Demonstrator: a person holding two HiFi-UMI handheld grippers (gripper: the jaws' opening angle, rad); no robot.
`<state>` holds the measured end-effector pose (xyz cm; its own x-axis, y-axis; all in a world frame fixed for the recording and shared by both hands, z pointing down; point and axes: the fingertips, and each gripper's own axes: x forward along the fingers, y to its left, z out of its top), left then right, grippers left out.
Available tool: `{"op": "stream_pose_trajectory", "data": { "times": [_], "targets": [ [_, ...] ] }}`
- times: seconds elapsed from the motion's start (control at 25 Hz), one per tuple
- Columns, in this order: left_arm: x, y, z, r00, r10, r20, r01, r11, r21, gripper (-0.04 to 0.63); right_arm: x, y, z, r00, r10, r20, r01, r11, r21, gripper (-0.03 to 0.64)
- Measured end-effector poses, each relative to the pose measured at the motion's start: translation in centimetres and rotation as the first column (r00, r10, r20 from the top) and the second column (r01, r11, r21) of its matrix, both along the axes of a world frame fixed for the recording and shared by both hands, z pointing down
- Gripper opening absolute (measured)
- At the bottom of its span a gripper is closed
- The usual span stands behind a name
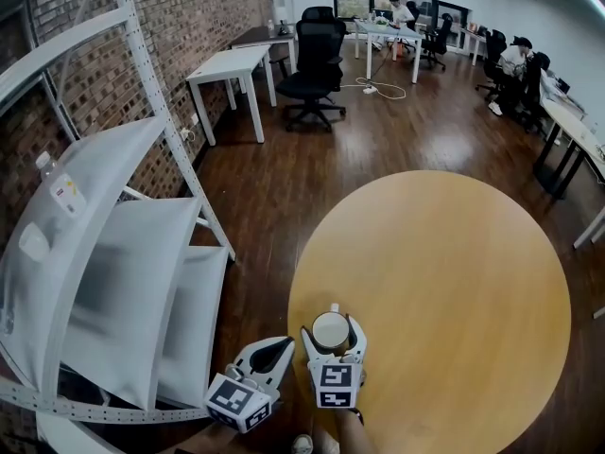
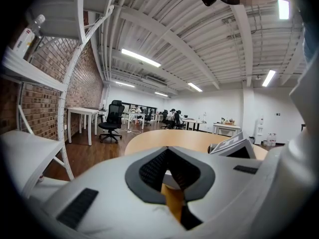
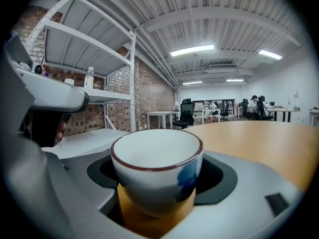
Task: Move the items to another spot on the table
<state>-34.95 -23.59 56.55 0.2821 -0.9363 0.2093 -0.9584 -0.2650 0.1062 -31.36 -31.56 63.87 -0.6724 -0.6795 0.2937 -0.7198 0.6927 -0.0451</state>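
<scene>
A white cup [image 1: 331, 330] with a brown rim and a blue mark [image 3: 157, 176] stands on the round wooden table [image 1: 444, 282] close to its near left edge. My right gripper [image 1: 331, 328] surrounds the cup, one jaw on each side. In the right gripper view [image 3: 159, 167] a narrow gap shows between the cup and each dark pad, so the jaws are open. My left gripper [image 1: 281, 344] hangs just off the table's left edge, beside the right one. Its fingertips [image 2: 168, 151] meet, with nothing between them.
A white metal shelf rack [image 1: 113, 282] stands left of the table, with a bottle [image 1: 44, 164] on it. Farther back are white desks [image 1: 232, 64], a black office chair [image 1: 312, 64] and seated people. Dark wooden floor surrounds the table.
</scene>
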Motion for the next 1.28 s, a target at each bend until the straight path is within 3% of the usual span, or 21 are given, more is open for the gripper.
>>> {"op": "stream_pose_trajectory", "data": {
  "times": [0.48,0.88,1.28],
  "targets": [
    [-0.1,1.7,-4.3,0.999,-0.042,0.005,0.042,0.996,0.078,0.003,0.5,1.5,-7.7,0.999,-0.018,0.029,0.016,0.997,0.080,0.400],
    [0.8,4.3,-9.7,0.997,-0.055,-0.047,0.061,0.988,0.142,0.003,2.4,5.5,-16.7,0.999,-0.026,0.025,0.022,0.987,0.159,0.401],
    [3.4,4.9,-13.8,0.999,-0.014,-0.029,0.020,0.977,0.213,0.003,4.8,7.6,-22.4,0.999,0.007,0.044,-0.017,0.972,0.234,0.402]
  ]
}}
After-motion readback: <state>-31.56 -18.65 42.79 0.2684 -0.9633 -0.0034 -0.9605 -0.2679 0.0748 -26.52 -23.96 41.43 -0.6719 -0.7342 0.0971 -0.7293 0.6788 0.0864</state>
